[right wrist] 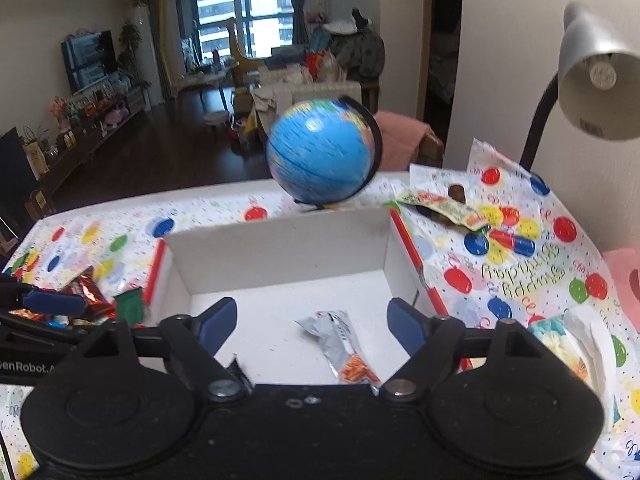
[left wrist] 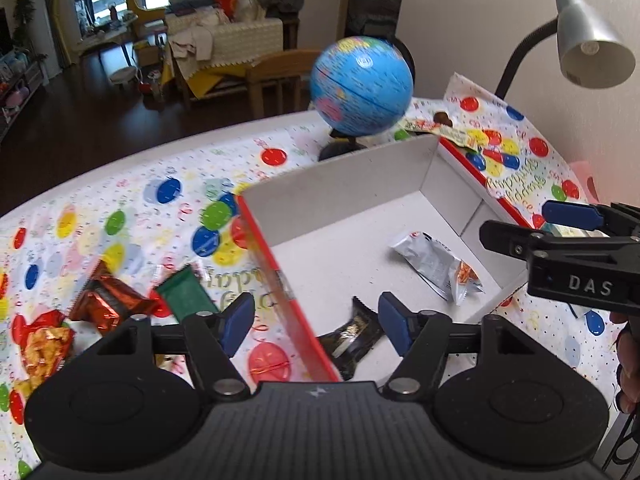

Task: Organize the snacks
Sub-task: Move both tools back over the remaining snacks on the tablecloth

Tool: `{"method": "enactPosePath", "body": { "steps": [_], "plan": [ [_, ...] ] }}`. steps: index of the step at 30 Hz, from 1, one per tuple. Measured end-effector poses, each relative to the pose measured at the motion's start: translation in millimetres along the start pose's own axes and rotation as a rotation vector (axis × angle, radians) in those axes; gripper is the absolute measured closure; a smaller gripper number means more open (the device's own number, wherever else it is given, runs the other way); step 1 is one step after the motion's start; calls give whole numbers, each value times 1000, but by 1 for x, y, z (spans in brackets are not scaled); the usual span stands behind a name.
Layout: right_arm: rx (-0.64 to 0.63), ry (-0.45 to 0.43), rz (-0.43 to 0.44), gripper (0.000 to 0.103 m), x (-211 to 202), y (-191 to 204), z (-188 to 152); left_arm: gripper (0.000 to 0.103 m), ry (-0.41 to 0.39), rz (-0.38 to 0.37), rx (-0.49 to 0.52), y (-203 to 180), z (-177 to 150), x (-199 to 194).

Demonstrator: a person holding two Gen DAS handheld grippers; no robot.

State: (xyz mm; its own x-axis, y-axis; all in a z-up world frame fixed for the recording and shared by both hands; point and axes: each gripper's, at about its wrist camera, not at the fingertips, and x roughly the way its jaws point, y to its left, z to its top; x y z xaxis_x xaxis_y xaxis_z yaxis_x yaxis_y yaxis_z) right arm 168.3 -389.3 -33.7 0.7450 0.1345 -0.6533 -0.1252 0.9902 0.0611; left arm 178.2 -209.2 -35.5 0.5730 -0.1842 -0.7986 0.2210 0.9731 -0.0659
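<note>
Both views are evenly lit by soft daylight from the windows (right wrist: 244, 12) at about eleven o'clock, with the far room dim and only faint shadows inside the white box (left wrist: 360, 184). The globe (left wrist: 362, 86) is smeared by motion blur, as are the tablecloth's (left wrist: 120, 220) balloons toward nine o'clock. Fisheye distortion bends the table edge, and the corners vignette to black.

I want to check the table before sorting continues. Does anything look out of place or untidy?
Yes. The tablecloth is crumpled and riding up by the wall near the lamp. Several snacks lie loose left of the box; one packet sits behind it beside the globe.
</note>
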Motion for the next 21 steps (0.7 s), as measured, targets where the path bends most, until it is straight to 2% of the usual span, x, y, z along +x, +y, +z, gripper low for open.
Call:
{"method": "enactPosePath", "body": {
  "steps": [8,15,21],
  "plan": [
    [-3,-33,14,10,-22,30,-2,34,-67,0,-24,30,-15,-35],
    [-19,-66,54,2,-41,68,-6,20,-106,-8,-71,64,-32,-62],
    [-30,-88,121,0,-50,106,-11,19,-126,31,-89,94,-49,-78]
  ]
}}
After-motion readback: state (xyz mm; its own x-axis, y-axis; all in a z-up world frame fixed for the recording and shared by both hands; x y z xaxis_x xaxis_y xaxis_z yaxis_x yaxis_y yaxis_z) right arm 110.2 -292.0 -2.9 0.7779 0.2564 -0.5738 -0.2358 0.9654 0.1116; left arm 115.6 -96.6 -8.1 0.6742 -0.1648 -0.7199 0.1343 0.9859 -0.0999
